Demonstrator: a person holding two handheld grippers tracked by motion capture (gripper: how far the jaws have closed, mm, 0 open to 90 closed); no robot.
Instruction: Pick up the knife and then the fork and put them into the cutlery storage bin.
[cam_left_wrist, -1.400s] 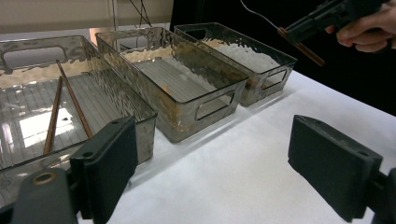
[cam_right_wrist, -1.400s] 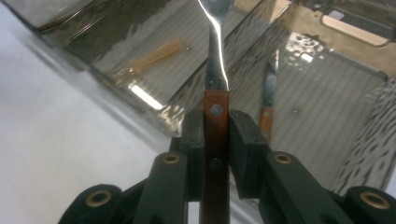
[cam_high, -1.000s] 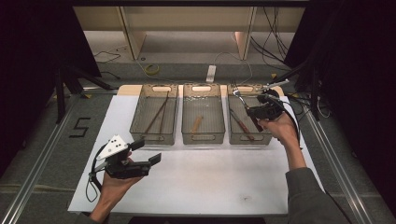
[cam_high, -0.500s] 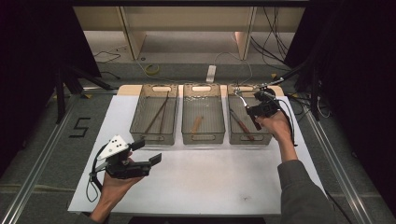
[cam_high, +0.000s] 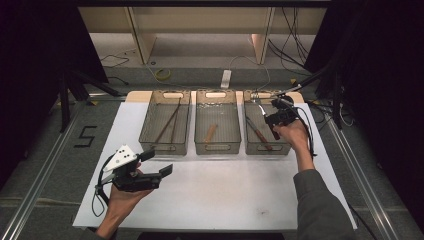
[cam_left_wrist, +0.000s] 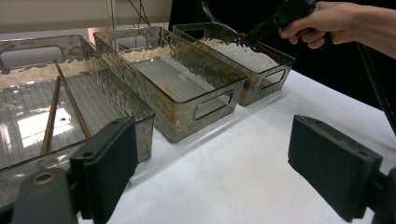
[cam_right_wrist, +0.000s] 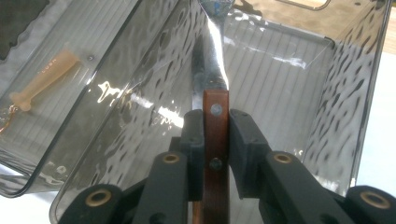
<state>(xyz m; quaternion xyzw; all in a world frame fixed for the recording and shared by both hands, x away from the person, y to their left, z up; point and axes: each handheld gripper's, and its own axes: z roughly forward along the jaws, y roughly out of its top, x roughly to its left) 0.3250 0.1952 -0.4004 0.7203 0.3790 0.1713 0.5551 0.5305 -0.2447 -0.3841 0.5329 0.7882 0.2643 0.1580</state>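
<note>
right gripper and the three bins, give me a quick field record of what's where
right gripper: shut on wood-handled utensil, held over the right bin
utensil: metal front end points into the bin; its tip is hard to make out
right bin contents: another wood-handled utensil
middle bin: one pale wooden piece
left bin: two long brown sticks
left gripper: open, nothing between the jaws, above the white table cover

The knife (cam_right_wrist: 215, 126) has a brown wooden handle with two rivets and a shiny metal blade. It is held over the right-hand clear bin (cam_right_wrist: 345, 93), blade pointing inside.
</note>
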